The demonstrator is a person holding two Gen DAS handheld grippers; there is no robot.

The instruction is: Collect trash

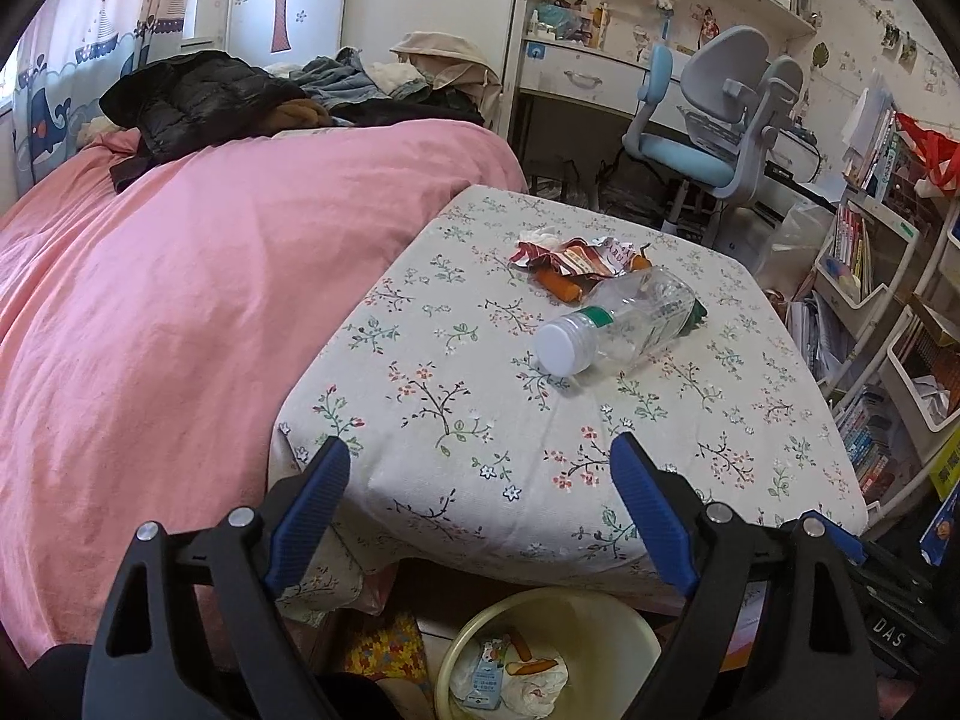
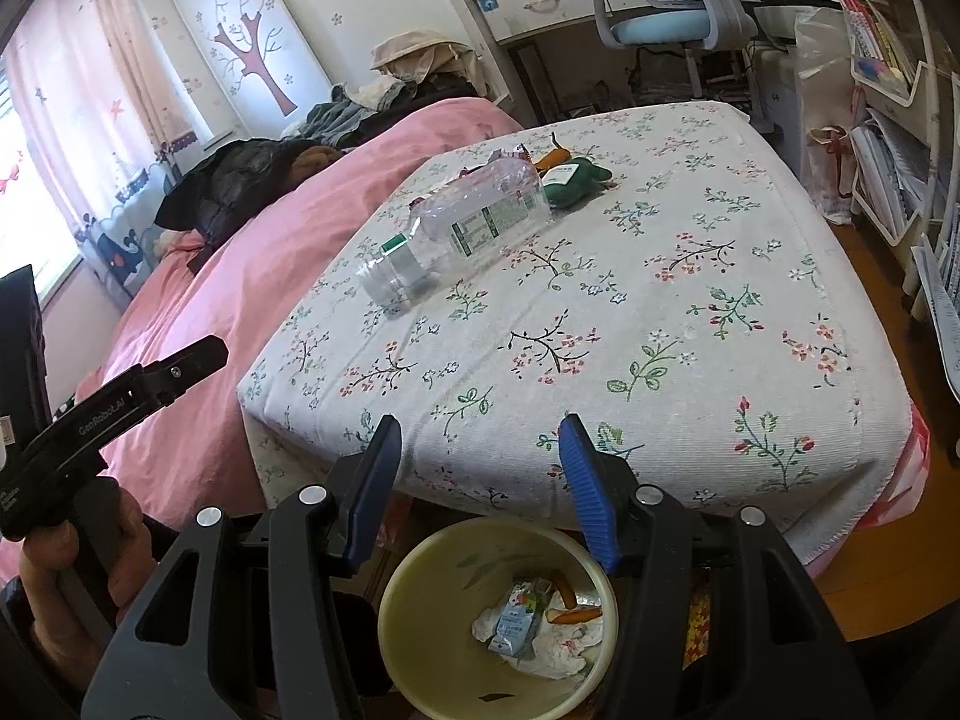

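Floral table [image 1: 690,450] edge overhangs bin [image 1: 600,606]; grippers clear.

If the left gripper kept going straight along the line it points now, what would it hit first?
Most likely the flowered tablecloth near the table's front edge, between the open, empty left gripper fingers. The plastic bottle lies farther along that line, so it would come second. Depth is hard to judge in this fisheye view.
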